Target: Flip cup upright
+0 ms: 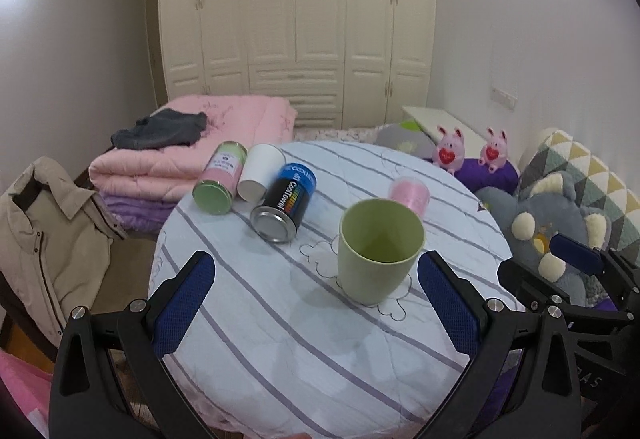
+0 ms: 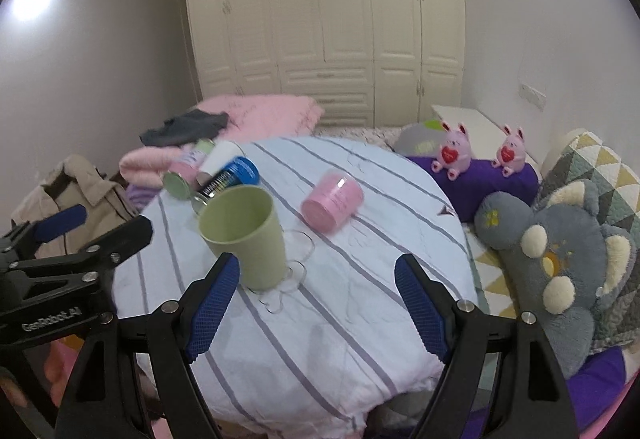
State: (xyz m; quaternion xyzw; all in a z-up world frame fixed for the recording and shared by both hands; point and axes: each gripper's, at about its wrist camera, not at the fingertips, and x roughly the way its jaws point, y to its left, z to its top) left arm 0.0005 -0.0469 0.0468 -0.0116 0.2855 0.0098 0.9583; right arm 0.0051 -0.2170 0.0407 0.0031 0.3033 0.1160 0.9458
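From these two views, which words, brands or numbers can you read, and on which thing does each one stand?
"CoolTowel" on the black and blue can lying on the striped tablecloth.
"GenRobot.AI" on the body of the left gripper, as the right wrist view shows it.
"AS", the end of a cut-off word, on the right gripper.
The label on the pink and green can is too small to read.
The pink jar has blurred print.

We see the cup (image 1: 380, 251) standing upright on the table (image 1: 280, 339), a jar (image 1: 409, 195) just behind it and three cans (image 1: 256, 187) lying together at the far left
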